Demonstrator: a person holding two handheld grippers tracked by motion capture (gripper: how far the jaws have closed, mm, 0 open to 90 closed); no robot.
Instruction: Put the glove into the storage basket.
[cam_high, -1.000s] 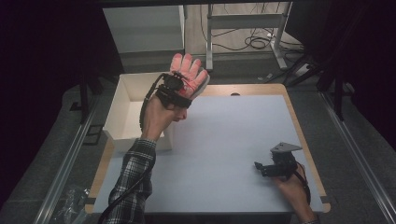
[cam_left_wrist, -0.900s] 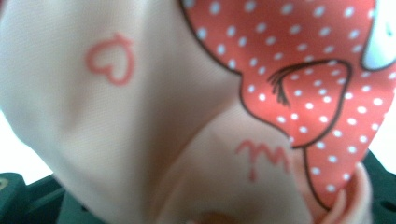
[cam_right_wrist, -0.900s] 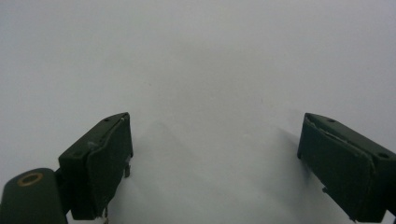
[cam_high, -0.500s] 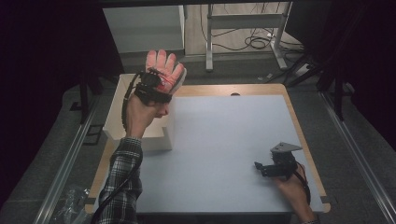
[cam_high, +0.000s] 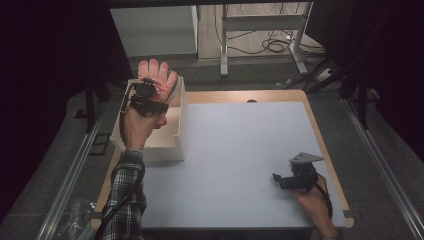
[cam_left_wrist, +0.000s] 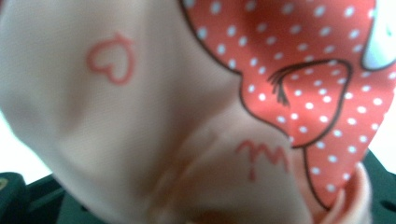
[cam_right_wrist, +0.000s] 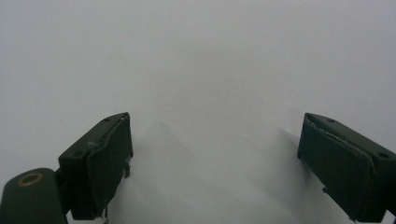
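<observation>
Pink fabric marks the glove (cam_high: 159, 75), which the left gripper (cam_high: 150, 95) holds raised above the white box (cam_high: 177, 135), fingers pointing up. Its jaws are closed on the glove's cuff end; in the left gripper view the cloth (cam_left_wrist: 196, 112) presses right up to the camera, pale pink with a red heart outline and a red patch dotted white. The box stands at the left edge of the surface (cam_high: 235, 150). Well to the right of the box, near the surface's front right corner, the right gripper (cam_high: 281, 181) rests low, its jaws (cam_right_wrist: 215, 163) spread wide apart with nothing between them.
</observation>
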